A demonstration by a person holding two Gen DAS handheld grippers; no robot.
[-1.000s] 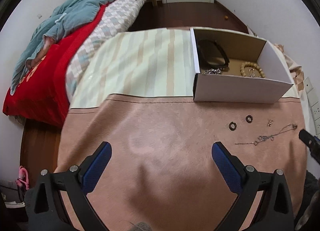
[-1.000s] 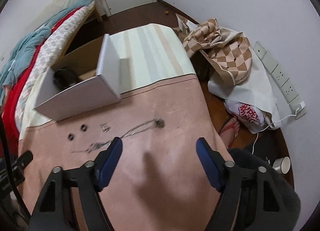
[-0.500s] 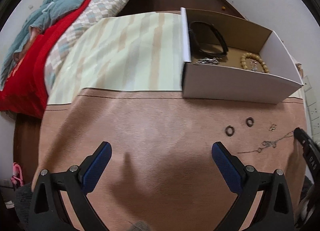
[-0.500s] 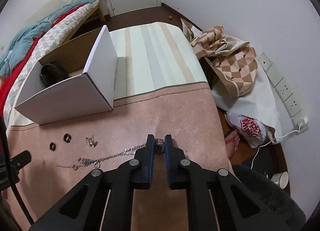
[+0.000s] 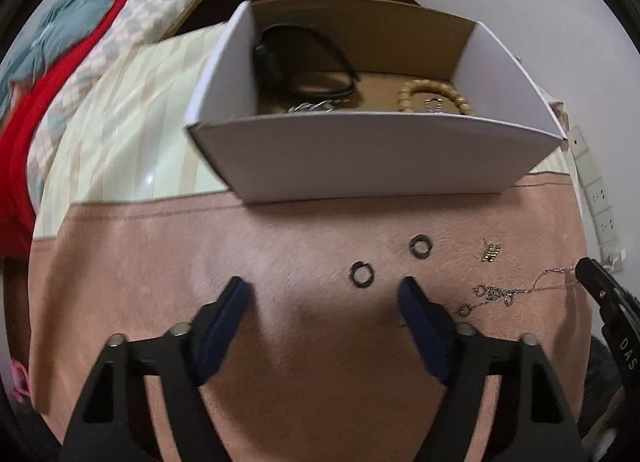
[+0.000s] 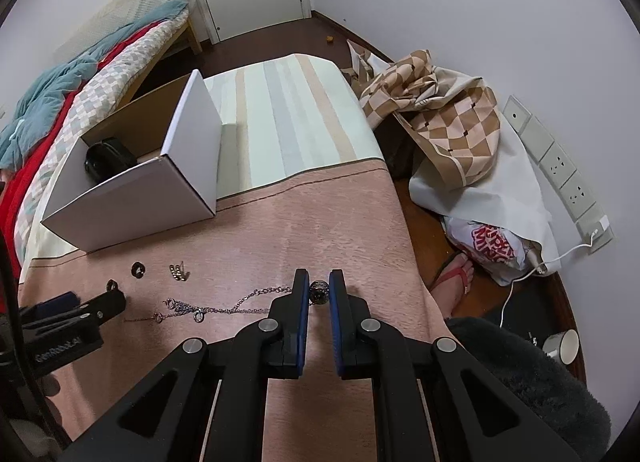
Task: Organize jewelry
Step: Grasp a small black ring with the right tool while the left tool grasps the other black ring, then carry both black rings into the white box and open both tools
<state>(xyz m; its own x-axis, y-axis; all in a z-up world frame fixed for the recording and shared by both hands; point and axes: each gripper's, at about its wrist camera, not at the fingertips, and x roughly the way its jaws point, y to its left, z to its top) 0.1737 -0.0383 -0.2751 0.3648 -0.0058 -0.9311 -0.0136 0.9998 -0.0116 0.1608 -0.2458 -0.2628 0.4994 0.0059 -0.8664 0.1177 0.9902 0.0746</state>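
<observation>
Right gripper pinches the necklace's bead end while the left closes in near a ring.

The right gripper (image 6: 319, 292) has its jaws narrow, clamped on the round pendant (image 6: 319, 290) low in the frame's centre, likely because that is the chain's one solid part to grip; the necklace (image 6: 224, 304) trails left across the pink cloth (image 6: 320, 221). The left gripper (image 5: 324, 294), jaws half-wide and closing with nothing between them, points down at the cloth just left of the nearer dark ring (image 5: 362, 273). A second ring (image 5: 421, 246) and a gold clasp (image 5: 490, 252) lie to the right. The white box (image 5: 372, 157), upper centre, already holds a black band (image 5: 304, 61) and a bead bracelet (image 5: 434, 99), so it seems the collecting place.
</observation>
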